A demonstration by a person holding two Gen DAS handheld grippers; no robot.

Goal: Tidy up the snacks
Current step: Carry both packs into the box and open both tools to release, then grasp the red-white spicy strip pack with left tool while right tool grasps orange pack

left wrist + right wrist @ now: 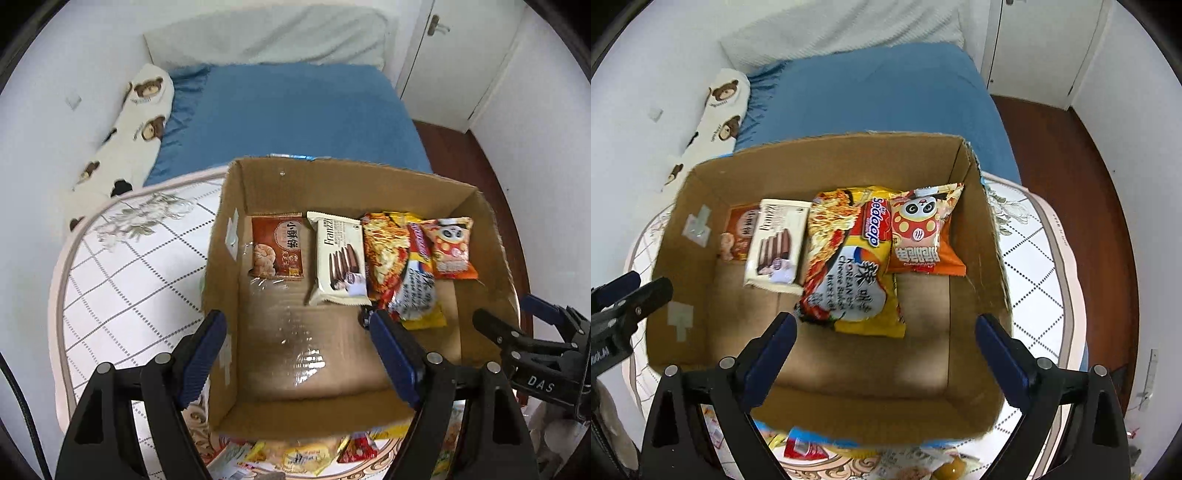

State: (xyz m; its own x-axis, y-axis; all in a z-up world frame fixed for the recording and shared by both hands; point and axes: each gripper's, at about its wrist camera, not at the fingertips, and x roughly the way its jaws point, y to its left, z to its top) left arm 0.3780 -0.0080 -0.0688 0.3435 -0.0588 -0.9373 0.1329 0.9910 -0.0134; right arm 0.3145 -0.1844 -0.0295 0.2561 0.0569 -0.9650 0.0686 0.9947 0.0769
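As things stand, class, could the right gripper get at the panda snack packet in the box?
Probably yes: the right gripper is open above the open-topped cardboard box, and the panda snack packet lies uncovered, only its left edge beside the noodle pack.

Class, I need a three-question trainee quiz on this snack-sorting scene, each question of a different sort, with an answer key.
1. True or false: the brown cardboard box holds four snack packets.
2. Which packet lies partly on top of the orange panda-print packet? A) white Franzzi biscuit packet B) yellow Sedaap noodle packet C) brown pastry packet
3. Fill in: the left tool and the right tool both have their jaws ____.

Key: 1 true; 2 B; 3 open, with nothing held between them.
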